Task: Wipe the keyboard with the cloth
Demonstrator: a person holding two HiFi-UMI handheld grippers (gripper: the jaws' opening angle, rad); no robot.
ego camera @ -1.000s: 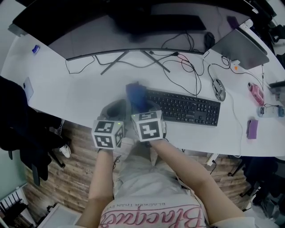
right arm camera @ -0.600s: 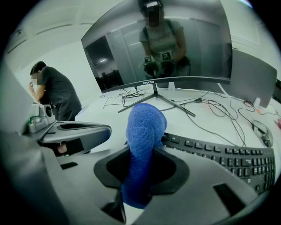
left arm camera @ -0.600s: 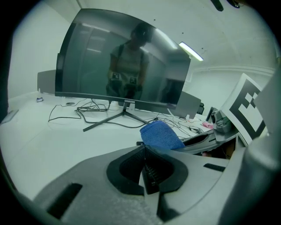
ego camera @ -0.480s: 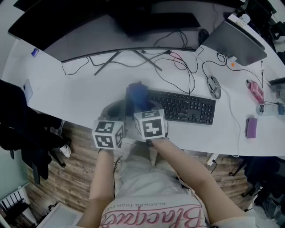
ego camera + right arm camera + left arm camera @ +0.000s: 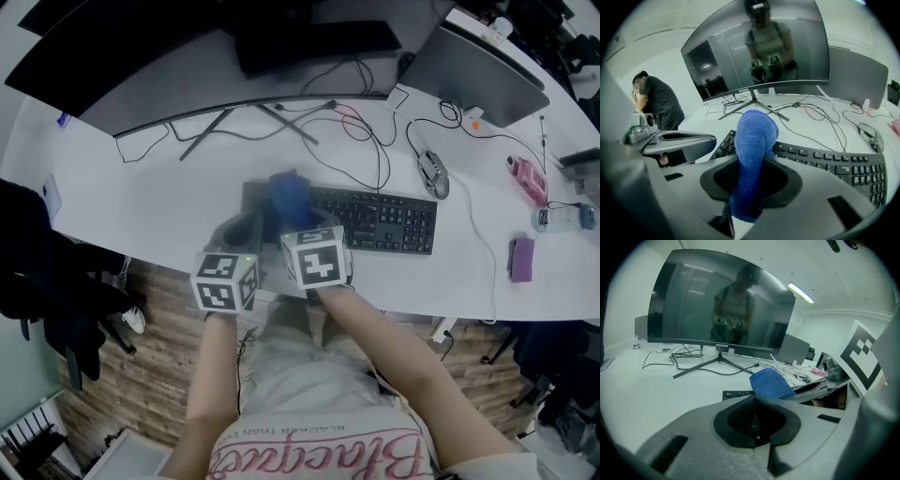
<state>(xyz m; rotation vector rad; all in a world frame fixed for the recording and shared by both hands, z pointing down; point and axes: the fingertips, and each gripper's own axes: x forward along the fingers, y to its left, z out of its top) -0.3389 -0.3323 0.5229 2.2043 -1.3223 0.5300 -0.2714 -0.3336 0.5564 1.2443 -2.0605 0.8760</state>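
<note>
A black keyboard (image 5: 375,218) lies on the white desk (image 5: 169,202); in the right gripper view the keyboard (image 5: 825,161) runs off to the right. My right gripper (image 5: 298,223) is shut on a blue cloth (image 5: 289,202), which sticks forward from the jaws over the keyboard's left end. The cloth (image 5: 752,154) fills the middle of the right gripper view. My left gripper (image 5: 246,231) sits just left of the right one, jaws together with nothing between them. In the left gripper view the cloth (image 5: 771,384) shows beyond the gripper's tip.
A curved monitor (image 5: 187,56) on a splayed stand (image 5: 248,120) stands at the back, with loose cables (image 5: 366,141) behind the keyboard. A mouse (image 5: 431,175), a laptop (image 5: 473,70), a pink item (image 5: 530,178) and a purple item (image 5: 521,259) lie to the right.
The head view has shifted, so the desk things sit further left and up in the picture. Both grippers and the cloth keep their place at the keyboard's left end.
</note>
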